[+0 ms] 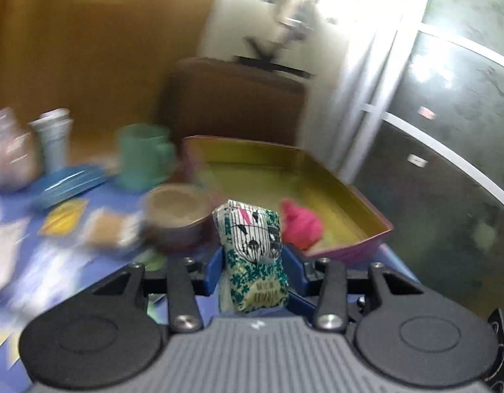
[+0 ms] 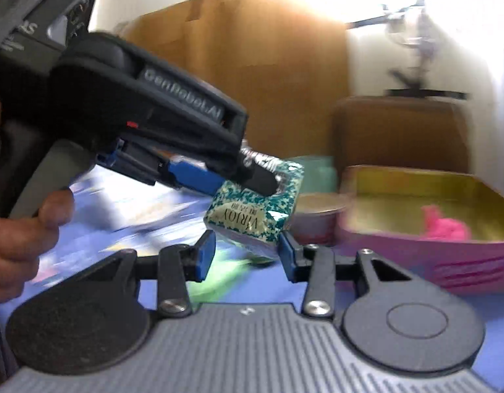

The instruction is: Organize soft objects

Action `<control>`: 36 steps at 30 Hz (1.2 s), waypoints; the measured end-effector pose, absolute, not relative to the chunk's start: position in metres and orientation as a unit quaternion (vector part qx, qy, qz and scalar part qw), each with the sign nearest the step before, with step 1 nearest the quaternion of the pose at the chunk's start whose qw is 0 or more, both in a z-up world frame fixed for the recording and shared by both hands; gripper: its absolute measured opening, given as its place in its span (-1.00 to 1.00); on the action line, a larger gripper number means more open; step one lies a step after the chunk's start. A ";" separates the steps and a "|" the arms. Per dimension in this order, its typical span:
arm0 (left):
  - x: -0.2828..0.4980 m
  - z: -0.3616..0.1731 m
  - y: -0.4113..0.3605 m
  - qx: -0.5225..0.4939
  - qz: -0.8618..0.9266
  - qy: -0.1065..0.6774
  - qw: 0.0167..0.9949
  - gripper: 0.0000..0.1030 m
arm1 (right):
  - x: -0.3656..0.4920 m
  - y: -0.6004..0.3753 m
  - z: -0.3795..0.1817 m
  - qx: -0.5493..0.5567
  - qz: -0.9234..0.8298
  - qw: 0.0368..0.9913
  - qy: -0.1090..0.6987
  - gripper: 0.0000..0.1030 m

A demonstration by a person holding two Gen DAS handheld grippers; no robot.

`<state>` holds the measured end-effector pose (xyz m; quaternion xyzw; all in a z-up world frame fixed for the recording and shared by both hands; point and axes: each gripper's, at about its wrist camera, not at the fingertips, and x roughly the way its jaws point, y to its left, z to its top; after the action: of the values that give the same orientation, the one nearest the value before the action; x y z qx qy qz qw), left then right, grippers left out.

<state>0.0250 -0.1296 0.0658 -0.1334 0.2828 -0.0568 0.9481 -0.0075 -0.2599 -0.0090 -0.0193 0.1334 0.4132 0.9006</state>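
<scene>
The tissue pack (image 1: 252, 255), green-speckled with a striped white end, is clamped between the blue pads of the left gripper (image 1: 252, 271) and held above the blue tablecloth (image 1: 98, 271). In the left wrist view its long axis runs away from the camera, with the striped end pointing far toward the tray (image 1: 366, 203). In the right wrist view the pack (image 2: 252, 209) hangs tilted from the left gripper (image 2: 248, 180), its printed face toward the camera and the lettering upside down. The right gripper (image 2: 248, 255) sits just below and near it, jaws partly apart with nothing pressed between them; whether its pads touch the pack cannot be told.

Just left of the pack stands a bowl (image 1: 176, 213), and beyond it a green mug (image 1: 143, 157), a blue plate (image 1: 68, 183) and a pale cup (image 1: 53, 137). To the right, the pink-walled tray with a yellow floor holds a pink cloth (image 1: 301, 226) in its near corner. A brown case (image 1: 235, 101) stands behind the tray. A hand (image 2: 19, 229) grips the left gripper's handle.
</scene>
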 end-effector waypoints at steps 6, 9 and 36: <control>0.101 0.054 -0.158 -0.134 -0.074 0.292 0.944 0.08 | 0.079 -0.296 -0.011 0.024 0.301 0.938 0.170 -0.08; 0.081 0.045 -0.136 -0.144 -0.054 0.295 0.943 0.08 | 0.094 -0.309 -0.012 0.033 0.255 0.951 0.173 0.01; -0.142 -0.022 0.100 -0.316 0.145 0.261 0.901 0.04 | 0.098 -0.032 -0.039 0.011 0.537 0.730 0.422 -0.57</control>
<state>-0.1416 0.0998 -0.0219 -0.3160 0.2611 0.1447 0.9006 0.0977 -0.0321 -0.0394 0.0110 0.4220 0.5369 0.7304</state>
